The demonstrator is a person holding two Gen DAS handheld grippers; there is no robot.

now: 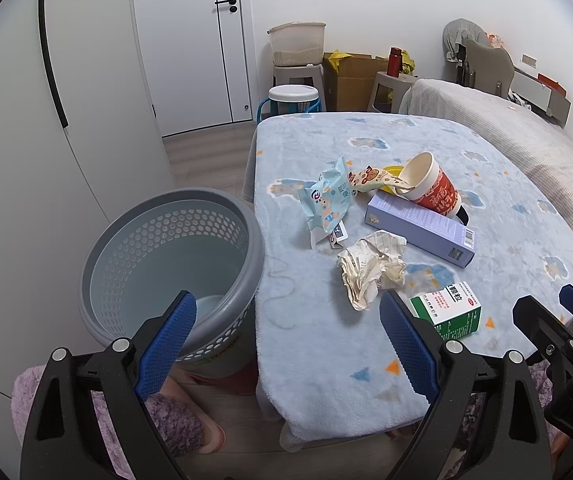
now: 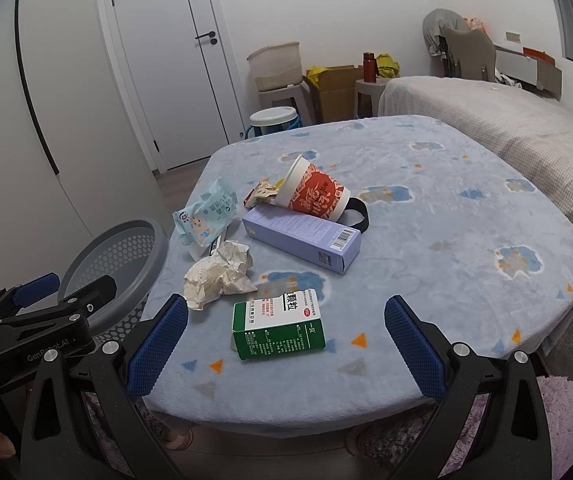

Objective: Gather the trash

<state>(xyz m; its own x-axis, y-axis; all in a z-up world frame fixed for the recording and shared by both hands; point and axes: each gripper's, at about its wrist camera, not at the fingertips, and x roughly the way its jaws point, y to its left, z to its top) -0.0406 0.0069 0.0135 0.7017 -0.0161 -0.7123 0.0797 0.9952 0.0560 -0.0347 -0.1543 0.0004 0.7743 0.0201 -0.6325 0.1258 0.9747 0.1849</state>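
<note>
Both grippers, left gripper [image 1: 288, 340] and right gripper [image 2: 286, 340], we are holding wide open, empty; crumpled paper [image 2: 218, 274], glossy carton [image 2: 278, 324] lying on fleecy tablecloth [image 2: 446, 248], perforated bin [image 1: 166, 264] alongside.

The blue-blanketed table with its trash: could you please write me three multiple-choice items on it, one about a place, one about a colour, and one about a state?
1. Where does the grey perforated plastic bin stand?
A. On the table
B. On the floor by the table's left edge
C. On the bed

2. What colour is the long cardboard box with the barcode?
A. Lilac
B. Yellow
C. Black

3. How does the red printed paper cup lie?
A. Upright
B. Upside down, rim on the cloth
C. Tipped on its side against the long box

Answers:
1 B, since its rim sits beside and below the light blue fleece-covered table.
2 A, since its sides show pale purple.
3 C, since its open mouth faces sideways and its wall leans on the box.
</note>
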